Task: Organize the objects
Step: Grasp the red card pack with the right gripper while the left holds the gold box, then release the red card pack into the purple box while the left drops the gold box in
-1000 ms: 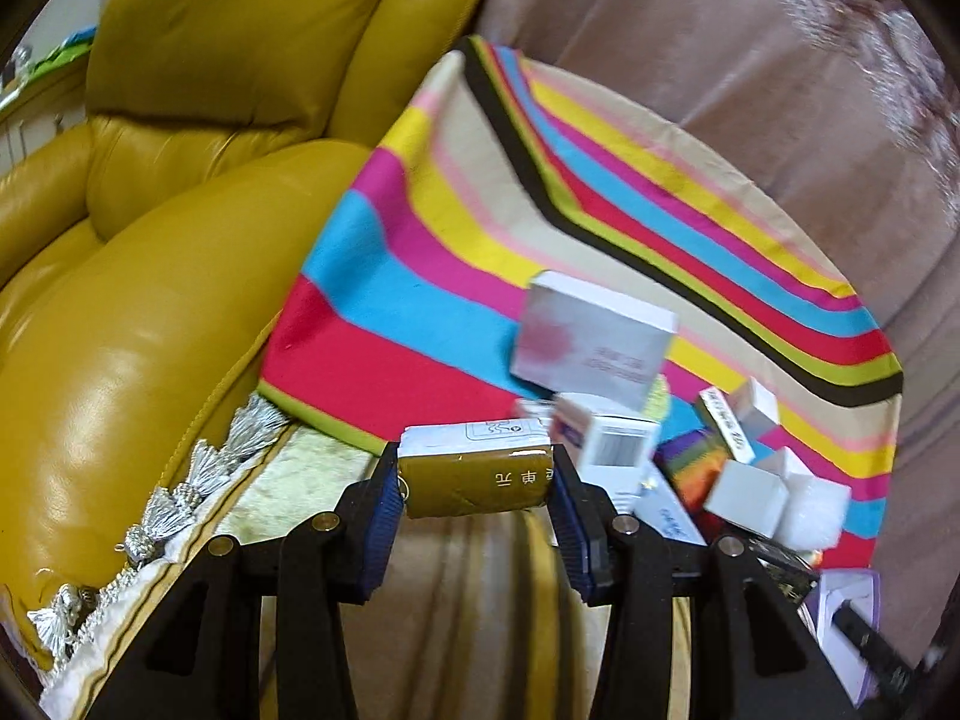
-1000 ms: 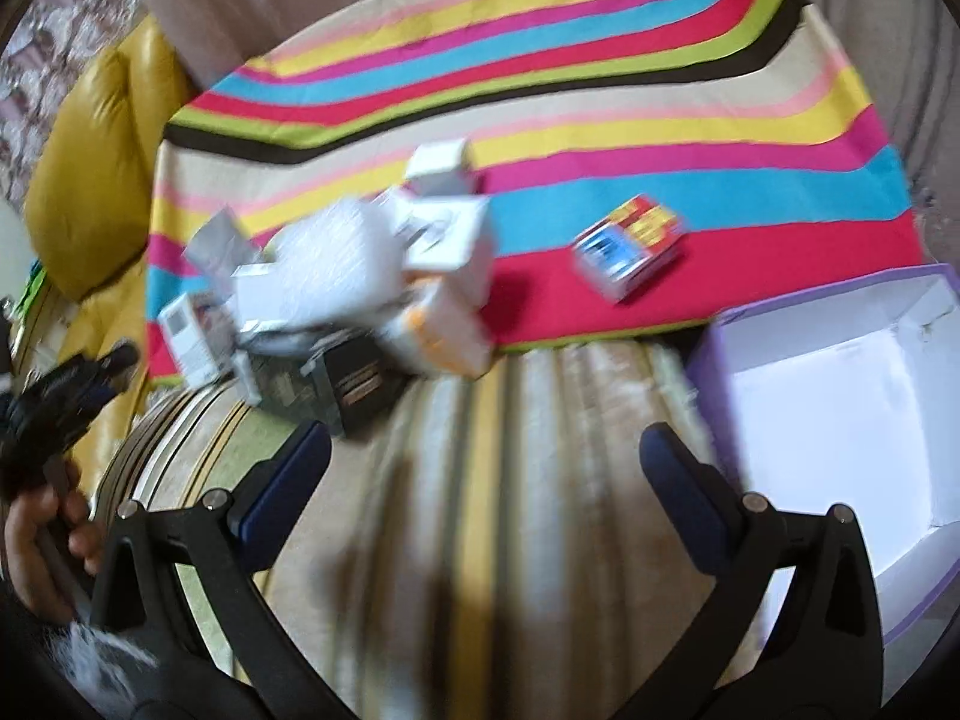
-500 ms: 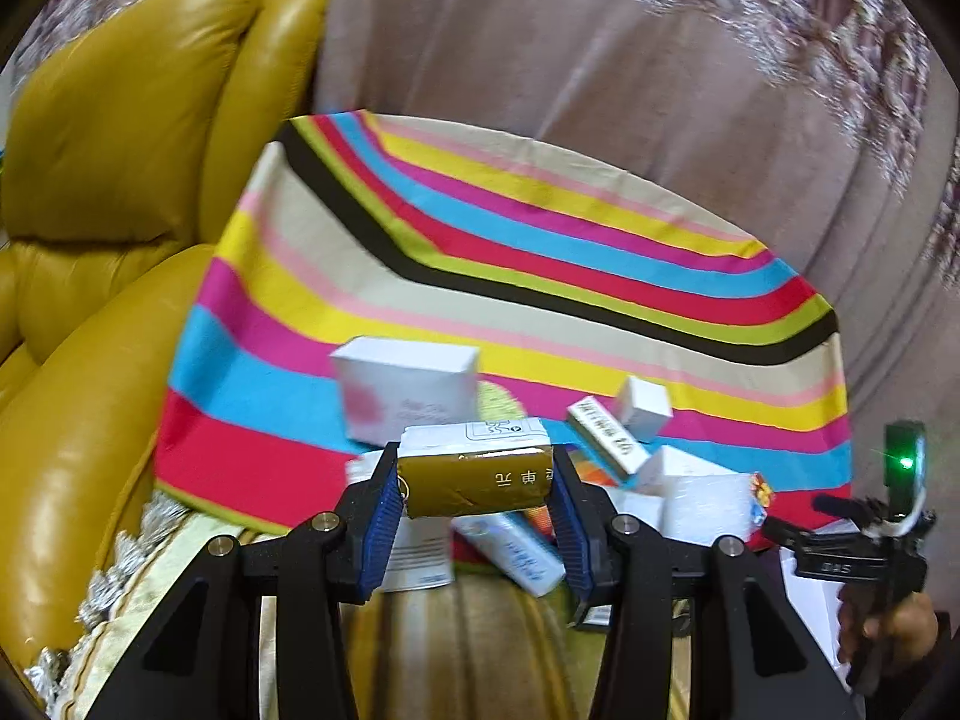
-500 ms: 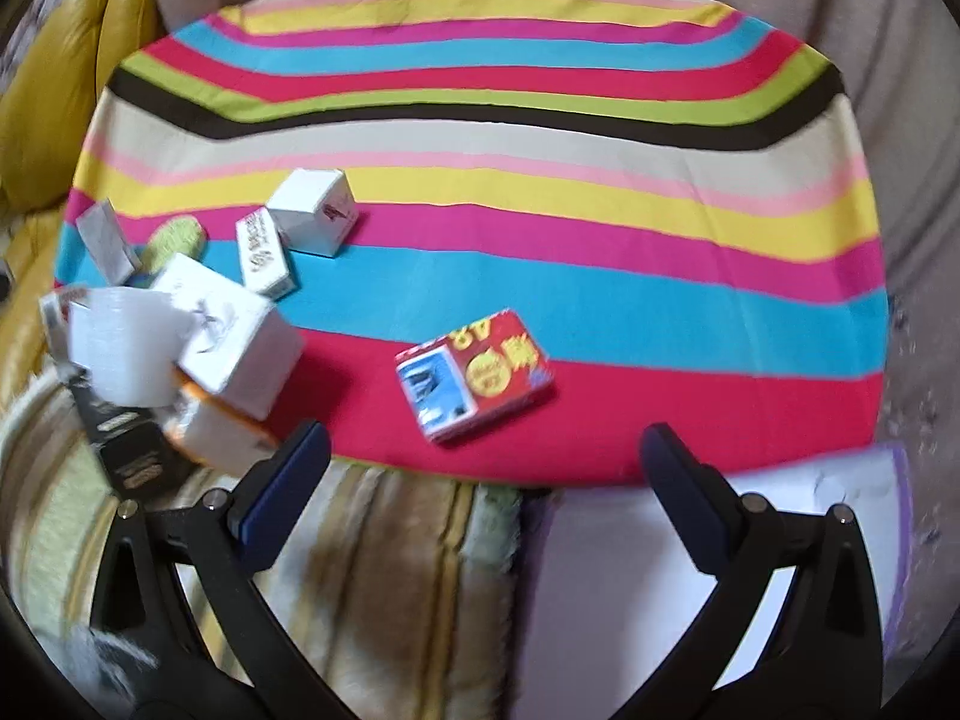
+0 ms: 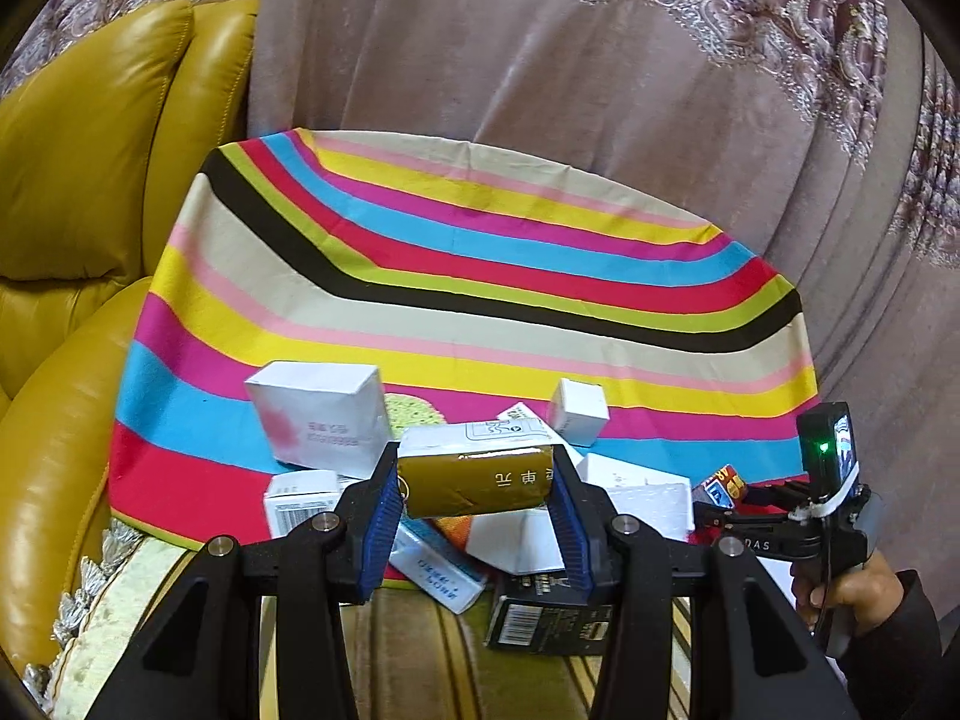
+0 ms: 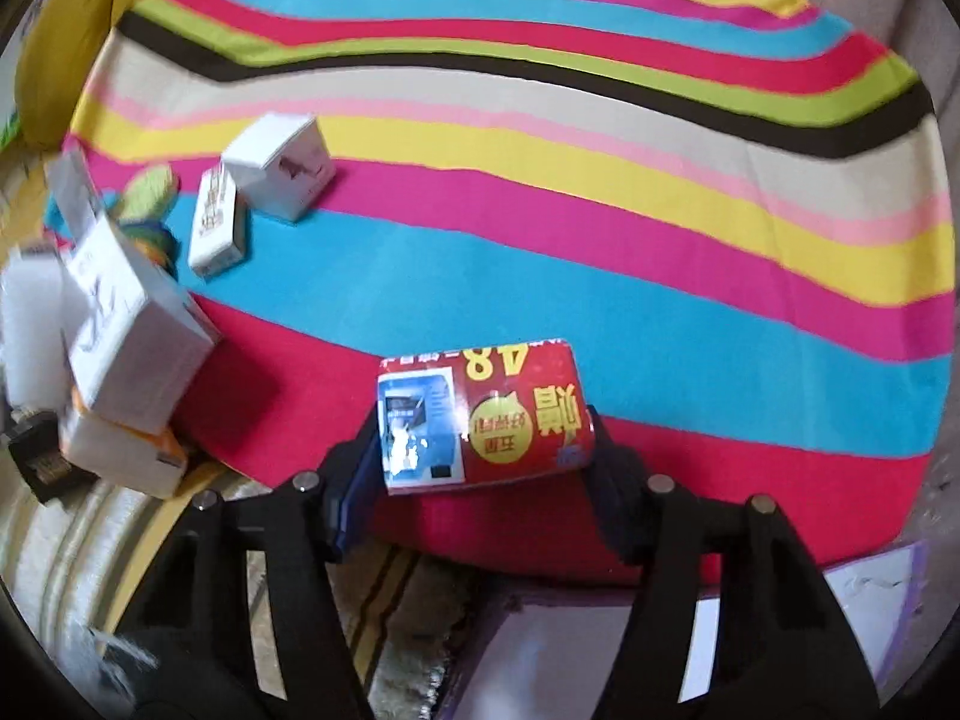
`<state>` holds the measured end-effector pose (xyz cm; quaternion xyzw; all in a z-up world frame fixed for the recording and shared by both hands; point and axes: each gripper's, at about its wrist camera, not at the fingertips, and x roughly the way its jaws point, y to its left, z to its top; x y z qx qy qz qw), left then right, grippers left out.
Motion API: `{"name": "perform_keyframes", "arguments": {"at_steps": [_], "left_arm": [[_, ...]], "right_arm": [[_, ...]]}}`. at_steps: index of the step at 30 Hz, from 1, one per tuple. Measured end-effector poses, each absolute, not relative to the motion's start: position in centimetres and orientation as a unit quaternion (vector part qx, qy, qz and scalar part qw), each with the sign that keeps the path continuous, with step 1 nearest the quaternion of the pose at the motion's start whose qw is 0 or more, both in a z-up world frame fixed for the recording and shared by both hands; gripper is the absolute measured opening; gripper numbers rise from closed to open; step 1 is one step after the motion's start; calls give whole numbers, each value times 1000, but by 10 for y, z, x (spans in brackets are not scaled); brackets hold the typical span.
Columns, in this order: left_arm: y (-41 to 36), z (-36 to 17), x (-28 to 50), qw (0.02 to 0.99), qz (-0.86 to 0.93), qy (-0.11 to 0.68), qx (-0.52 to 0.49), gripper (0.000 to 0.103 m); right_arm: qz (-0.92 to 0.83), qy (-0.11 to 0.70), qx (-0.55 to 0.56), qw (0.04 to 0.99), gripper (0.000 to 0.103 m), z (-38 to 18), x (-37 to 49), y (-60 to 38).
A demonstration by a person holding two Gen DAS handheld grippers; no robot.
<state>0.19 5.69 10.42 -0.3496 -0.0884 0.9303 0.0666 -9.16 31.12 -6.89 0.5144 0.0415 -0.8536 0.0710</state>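
Now | left gripper (image 5: 475,489) clamps gold box (image 5: 474,483) | right gripper (image 6: 480,450) closing round red box (image 6: 486,417)

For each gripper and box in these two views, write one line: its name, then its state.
left gripper: shut on the gold box.
gold box: held off the cloth.
right gripper: jaws closing around the red box.
red box: lying on the striped cloth.
purple box: open.

Bright, even light; fisheye-bent edges; right wrist view motion-blurred.
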Motion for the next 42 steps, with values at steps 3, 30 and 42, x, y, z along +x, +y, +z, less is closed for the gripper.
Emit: {"name": "perform_keyframes", "arguments": {"at_steps": [3, 30, 42], "left_arm": [[67, 106, 3, 82, 930, -84, -348, 47], [271, 82, 27, 353, 844, 12, -403, 47], [291, 76, 32, 377, 832, 20, -406, 73]], "right_arm": [[-862, 23, 503, 57, 64, -61, -82, 321], [-839, -137, 502, -156, 64, -38, 87, 449], [-843, -133, 497, -157, 73, -31, 94, 448]]}}
